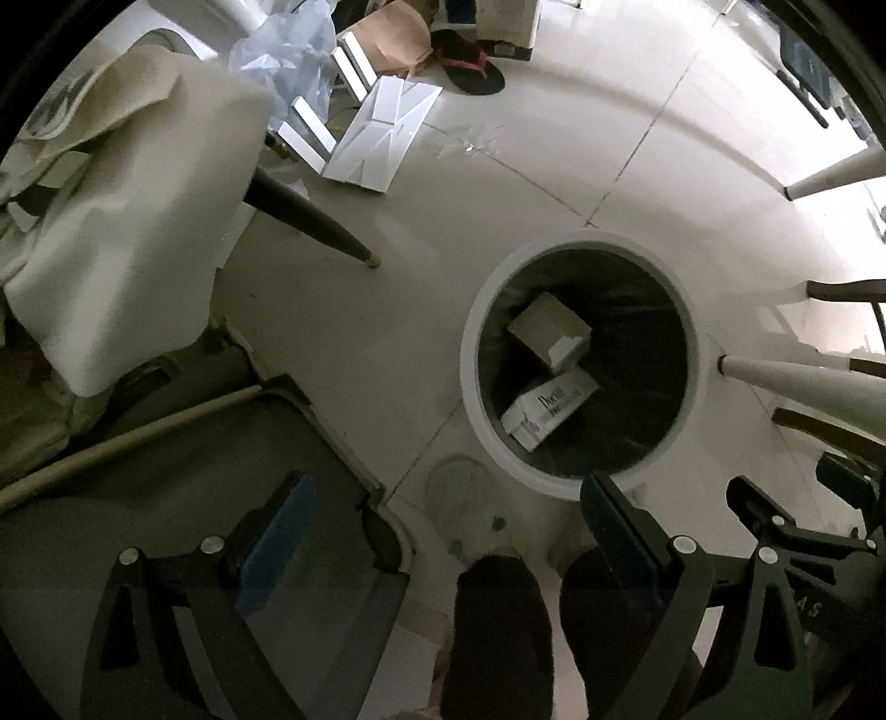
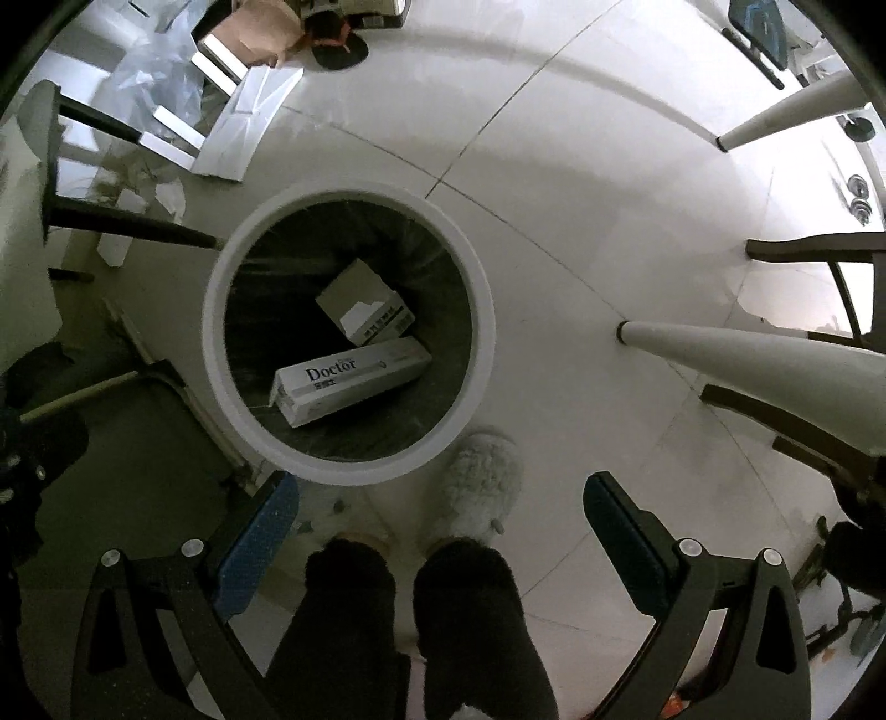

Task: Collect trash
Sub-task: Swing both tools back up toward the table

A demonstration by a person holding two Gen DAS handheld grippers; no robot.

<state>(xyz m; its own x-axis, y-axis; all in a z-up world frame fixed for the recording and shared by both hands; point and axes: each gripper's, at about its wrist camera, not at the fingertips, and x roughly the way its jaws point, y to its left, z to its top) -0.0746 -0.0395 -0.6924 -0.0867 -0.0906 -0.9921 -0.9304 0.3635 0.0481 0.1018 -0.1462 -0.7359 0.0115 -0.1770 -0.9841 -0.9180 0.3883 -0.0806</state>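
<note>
A round white-rimmed trash bin (image 1: 470,354) (image 2: 213,332) with a dark liner stands on the pale tiled floor. Inside lie a long white box marked "Doctor" (image 1: 545,410) (image 2: 349,379) and a smaller grey-and-white box (image 1: 551,329) (image 2: 362,302). My left gripper (image 1: 443,531) is open and empty, just short of the bin, which is ahead and to the right. My right gripper (image 2: 443,526) is open and empty, with the bin ahead and to the left. Part of the right gripper (image 1: 786,531) shows at the lower right of the left wrist view.
A chair with beige cloth (image 1: 138,221) draped over it stands at left, its dark leg (image 1: 315,221) near the bin. Flattened white cardboard (image 1: 382,133) (image 2: 249,122), clear plastic (image 1: 288,61) and a brown paper bag (image 1: 393,39) lie farther off. White table legs (image 2: 747,354) stand right. The person's legs (image 2: 410,626) and a fluffy slipper (image 2: 482,487) are below.
</note>
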